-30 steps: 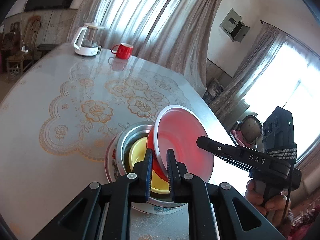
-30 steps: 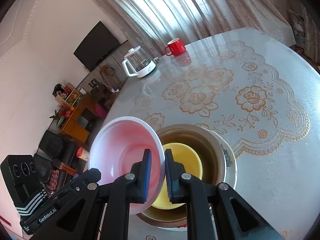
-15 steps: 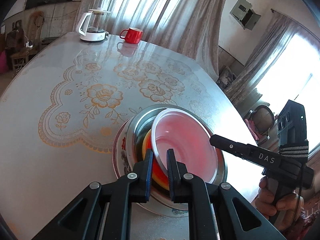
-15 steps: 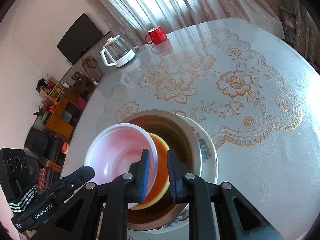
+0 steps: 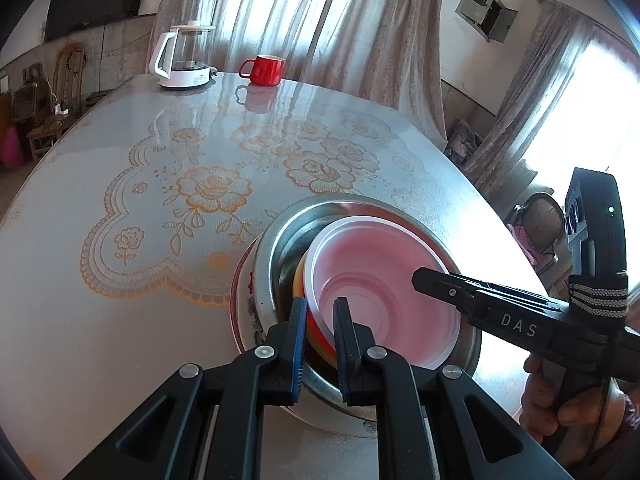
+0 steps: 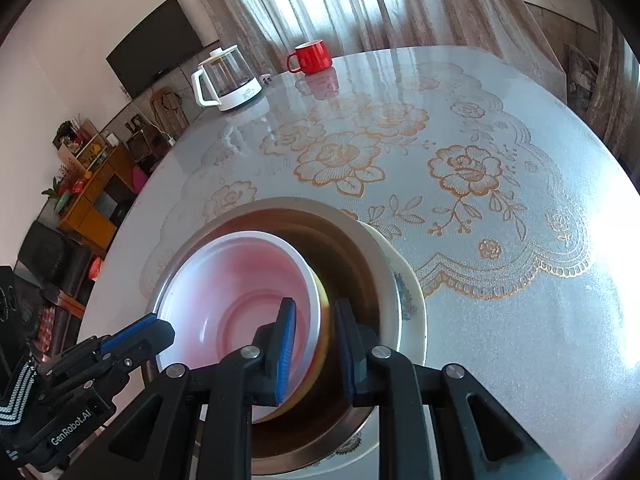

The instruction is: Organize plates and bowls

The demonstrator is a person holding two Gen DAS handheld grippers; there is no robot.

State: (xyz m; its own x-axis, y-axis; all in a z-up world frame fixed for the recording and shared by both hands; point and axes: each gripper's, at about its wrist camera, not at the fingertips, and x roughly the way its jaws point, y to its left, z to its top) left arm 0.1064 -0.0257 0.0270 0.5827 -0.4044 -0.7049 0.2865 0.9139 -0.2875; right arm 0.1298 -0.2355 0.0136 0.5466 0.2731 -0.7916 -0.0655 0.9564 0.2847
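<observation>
A white-and-pink plastic bowl (image 5: 384, 280) lies nested on a yellow bowl (image 5: 299, 280) inside a steel bowl (image 5: 280, 240), which stands on a floral plate (image 5: 240, 312). My left gripper (image 5: 320, 320) straddles the near rim of the pink bowl with a small gap on each side. My right gripper (image 6: 316, 332) straddles the pink bowl's (image 6: 224, 300) opposite rim, jaws spread wider, with the yellow bowl (image 6: 322, 340) showing between them. The steel bowl (image 6: 360, 260) and plate (image 6: 412, 308) lie just beyond.
A glass kettle (image 5: 180, 56) and a red mug (image 5: 266, 68) stand at the far edge of the round table (image 5: 120, 184) with its floral cloth. Curtains hang behind. Cabinets and a TV (image 6: 156, 44) stand past the table's left side.
Both grippers lowered the tilted pink bowl into the steel bowl onto the yellow one. The jaws of both have parted from its rim, the right more than the left.
</observation>
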